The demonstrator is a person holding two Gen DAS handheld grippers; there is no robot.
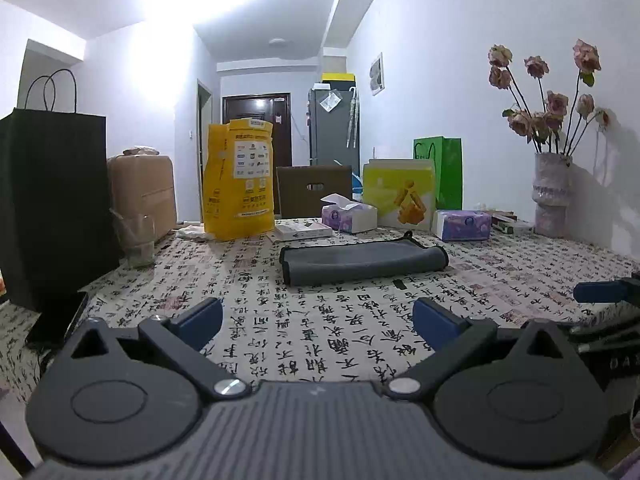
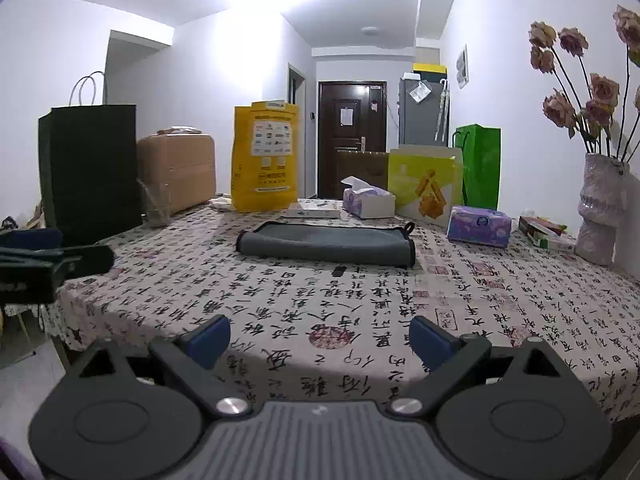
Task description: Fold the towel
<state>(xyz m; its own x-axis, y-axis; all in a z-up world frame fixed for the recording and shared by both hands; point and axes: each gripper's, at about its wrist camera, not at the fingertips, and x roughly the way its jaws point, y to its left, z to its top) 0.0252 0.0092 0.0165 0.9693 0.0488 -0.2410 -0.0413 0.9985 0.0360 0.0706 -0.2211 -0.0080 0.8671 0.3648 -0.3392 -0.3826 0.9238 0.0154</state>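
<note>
The grey cloth towel with dark edging (image 1: 362,258) lies at mid-frame in both views, already doubled into a long flat band on the tabletop covered by a white calligraphy-print cloth (image 1: 320,332), its small hanging loop at the upper right end. It sits well apart from both tools, with bare printed cloth between.

The left tool (image 1: 318,320) is released, its blue-padded fingers (image 1: 200,320) spread wide and holding nothing. The right tool (image 2: 320,340) is likewise released and empty.

Judging by this layout, either the fold is finished or one more fold remains. If another fold is wanted, each tool should probably approach one short end, pinch both layers together at the corners, and carry them over evenly so the edges line up without the band skewing.

Behind the towel stand a yellow printed bag (image 1: 238,178), two purple tissue boxes (image 1: 350,216) and a pale textured vase of dried pink roses (image 1: 552,196).

The left view shows the right tool's blue finger entering at its right edge; the right view shows the left tool as a dark blur at its left edge, and also the tabletop's near left corner, where the cloth drapes down.
</note>
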